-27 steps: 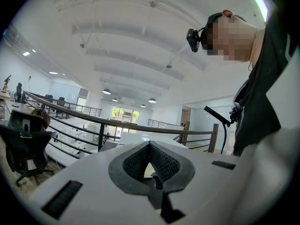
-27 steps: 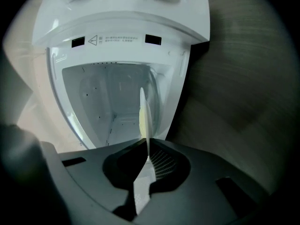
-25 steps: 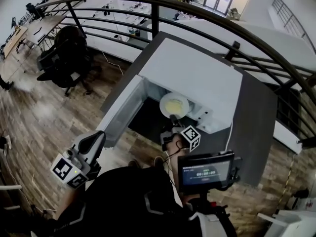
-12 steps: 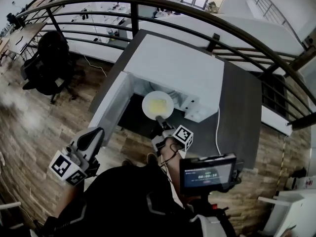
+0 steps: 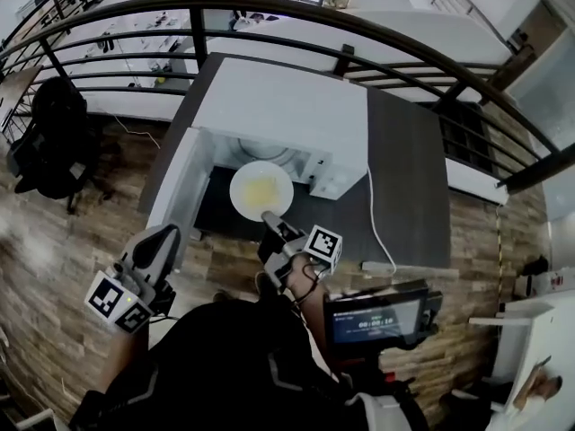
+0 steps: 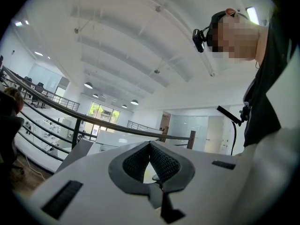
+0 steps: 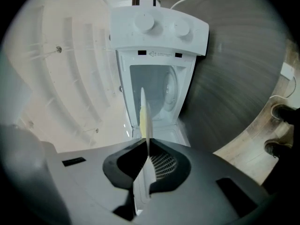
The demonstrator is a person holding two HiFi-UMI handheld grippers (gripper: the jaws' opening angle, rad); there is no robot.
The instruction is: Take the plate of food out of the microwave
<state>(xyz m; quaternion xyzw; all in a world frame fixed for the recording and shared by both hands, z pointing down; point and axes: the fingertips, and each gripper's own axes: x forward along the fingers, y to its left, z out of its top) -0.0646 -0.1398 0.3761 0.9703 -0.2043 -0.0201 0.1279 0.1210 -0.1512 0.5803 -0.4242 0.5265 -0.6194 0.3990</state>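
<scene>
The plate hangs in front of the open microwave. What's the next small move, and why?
Probably lower the plate level onto the bare table: it looks clear of the microwave, and the right gripper pinches only its near rim.

The food (image 5: 261, 190) on the plate (image 5: 240, 177) is a pale yellow patch, too small to name; the plate's near rim disappears between the right gripper's (image 5: 268, 216) jaws; print on the handheld screen (image 5: 375, 319) seems unreadable.

Black office chair (image 5: 49, 142) on wood floor (image 5: 54, 268), near curved railing (image 5: 269, 5)
</scene>
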